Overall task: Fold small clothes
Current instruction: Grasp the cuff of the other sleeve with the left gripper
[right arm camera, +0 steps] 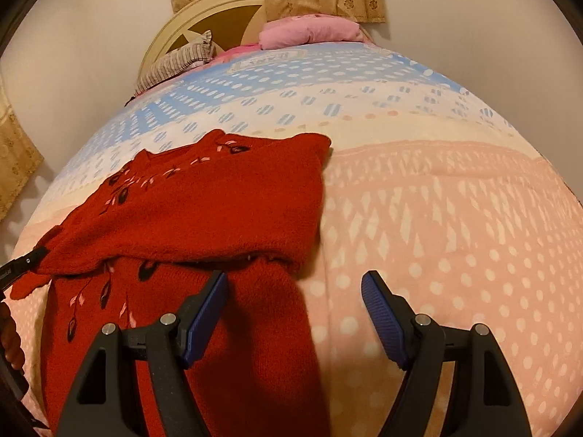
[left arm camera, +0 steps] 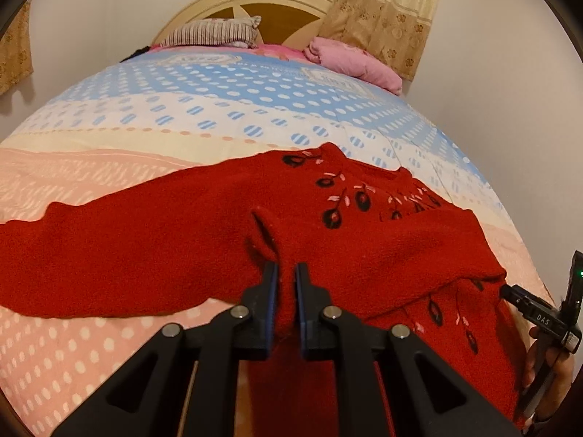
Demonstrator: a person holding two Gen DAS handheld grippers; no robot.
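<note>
Bedspread (left arm camera: 109, 346) carries your red sweater (left arm camera: 145, 247); left tool (left arm camera: 286, 276) pinches its sleeve cuff for folding, right tool (right arm camera: 295, 291) spread, empty.

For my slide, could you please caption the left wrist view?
Left gripper pinches a red sweater fold on the dotted bedspread.

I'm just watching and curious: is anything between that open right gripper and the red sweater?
Nothing visible. The right gripper hangs open over the sweater edge and bedspread, with no object between. The left gripper is shut on a sweater fold.
</note>
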